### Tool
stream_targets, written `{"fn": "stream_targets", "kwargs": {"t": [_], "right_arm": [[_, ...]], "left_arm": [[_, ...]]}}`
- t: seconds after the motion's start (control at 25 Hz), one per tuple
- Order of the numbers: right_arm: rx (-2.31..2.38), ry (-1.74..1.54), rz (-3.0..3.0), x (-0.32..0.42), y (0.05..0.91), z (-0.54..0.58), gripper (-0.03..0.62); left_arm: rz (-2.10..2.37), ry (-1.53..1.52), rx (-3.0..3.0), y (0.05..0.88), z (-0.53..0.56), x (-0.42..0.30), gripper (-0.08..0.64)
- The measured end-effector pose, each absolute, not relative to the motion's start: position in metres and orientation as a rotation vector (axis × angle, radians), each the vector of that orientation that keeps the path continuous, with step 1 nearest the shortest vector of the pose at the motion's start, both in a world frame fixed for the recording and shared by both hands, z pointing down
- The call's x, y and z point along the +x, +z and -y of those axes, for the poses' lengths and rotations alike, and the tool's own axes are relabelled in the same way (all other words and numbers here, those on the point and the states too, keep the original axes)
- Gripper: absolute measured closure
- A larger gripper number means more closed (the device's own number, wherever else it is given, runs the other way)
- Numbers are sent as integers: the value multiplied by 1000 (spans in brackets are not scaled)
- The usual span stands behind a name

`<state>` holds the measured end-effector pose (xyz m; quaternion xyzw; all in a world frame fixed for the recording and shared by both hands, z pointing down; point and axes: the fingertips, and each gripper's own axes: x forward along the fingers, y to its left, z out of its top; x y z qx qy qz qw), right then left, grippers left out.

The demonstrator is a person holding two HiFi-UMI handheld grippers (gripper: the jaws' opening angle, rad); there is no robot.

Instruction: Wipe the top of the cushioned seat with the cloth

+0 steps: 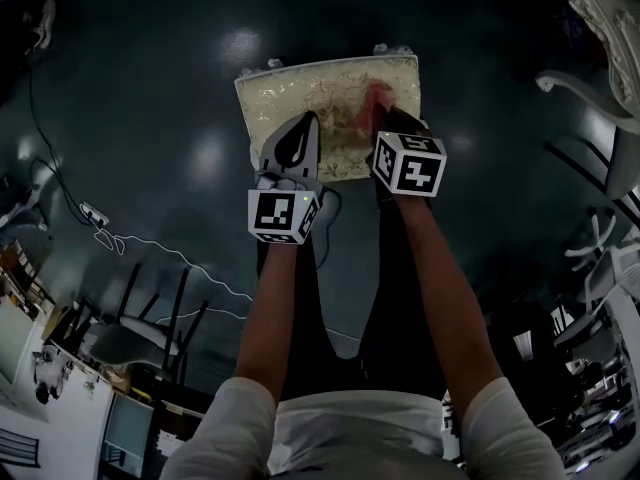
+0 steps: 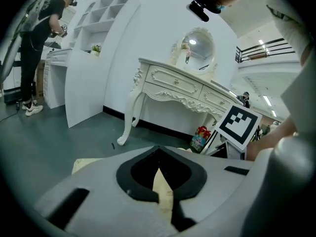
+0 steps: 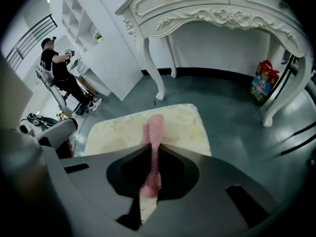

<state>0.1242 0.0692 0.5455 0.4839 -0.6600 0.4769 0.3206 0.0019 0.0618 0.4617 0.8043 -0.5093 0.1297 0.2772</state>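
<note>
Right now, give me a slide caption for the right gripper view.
Right gripper pinches the pink cloth over the cream seat, white dressing table behind.

This is a big hall dressed up like a bedroom, not a real home. A fancy white dressing table [image 2: 182,85] with a round mirror [image 2: 197,46] stands by a white shelf wall [image 2: 103,19]. A railing [image 2: 261,48] runs upstairs at two o'clock. Cables [image 1: 150,253] trail over the shiny dark floor [image 1: 150,98], and chairs [image 1: 140,338] sit at eight o'clock.

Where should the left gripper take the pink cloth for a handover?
Probably the free end of the pink cloth, lying on the seat past the tips of the right gripper. Come down from its left: it bunches into a narrow ridge there.
</note>
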Motion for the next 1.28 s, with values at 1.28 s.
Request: {"fn": "stream_targets", "kwargs": {"t": [1.28], "right_arm": [[1431,1376,1727,144,521,-54,572]], "left_arm": [[1456,272,2099,456,-67,-28,549]]}}
